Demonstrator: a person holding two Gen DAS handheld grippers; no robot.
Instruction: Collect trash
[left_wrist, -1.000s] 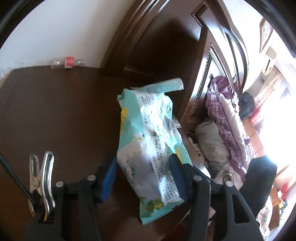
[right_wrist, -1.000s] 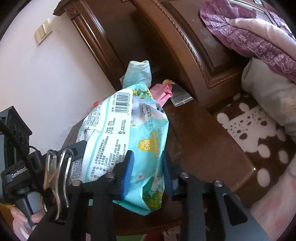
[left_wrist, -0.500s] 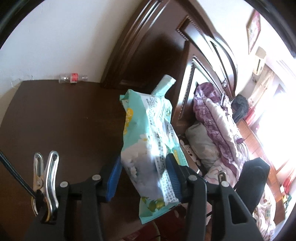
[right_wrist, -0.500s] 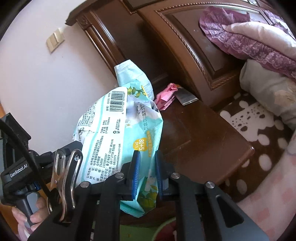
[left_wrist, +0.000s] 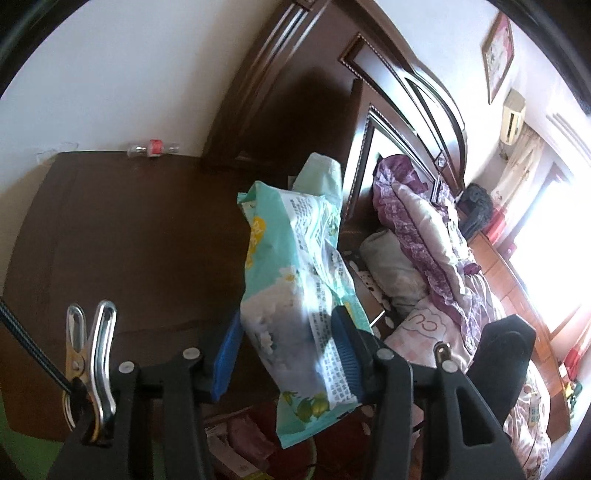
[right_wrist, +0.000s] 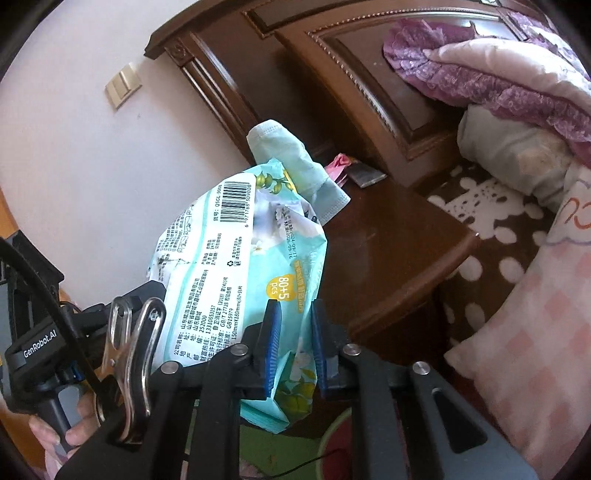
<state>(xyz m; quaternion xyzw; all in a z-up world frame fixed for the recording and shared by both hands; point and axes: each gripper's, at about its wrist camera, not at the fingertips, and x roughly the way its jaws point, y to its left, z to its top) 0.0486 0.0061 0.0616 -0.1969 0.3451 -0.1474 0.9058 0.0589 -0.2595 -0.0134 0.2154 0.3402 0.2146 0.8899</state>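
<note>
While lifted clear of the nightstand (right_wrist: 406, 258):
Wet-wipes pack (right_wrist: 236, 280): pinched by both.
Right gripper (right_wrist: 293, 343): clamped on pack edge.
Left gripper (left_wrist: 288, 354): clamped across pack.

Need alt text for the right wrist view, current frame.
The right gripper pinches the lower end of a crumpled teal wet-wipe packet, held up in front of a dark wooden nightstand. Behind it lie pink scraps, a carved headboard and purple bedding. The other handheld gripper and a hand show at lower left.
</note>
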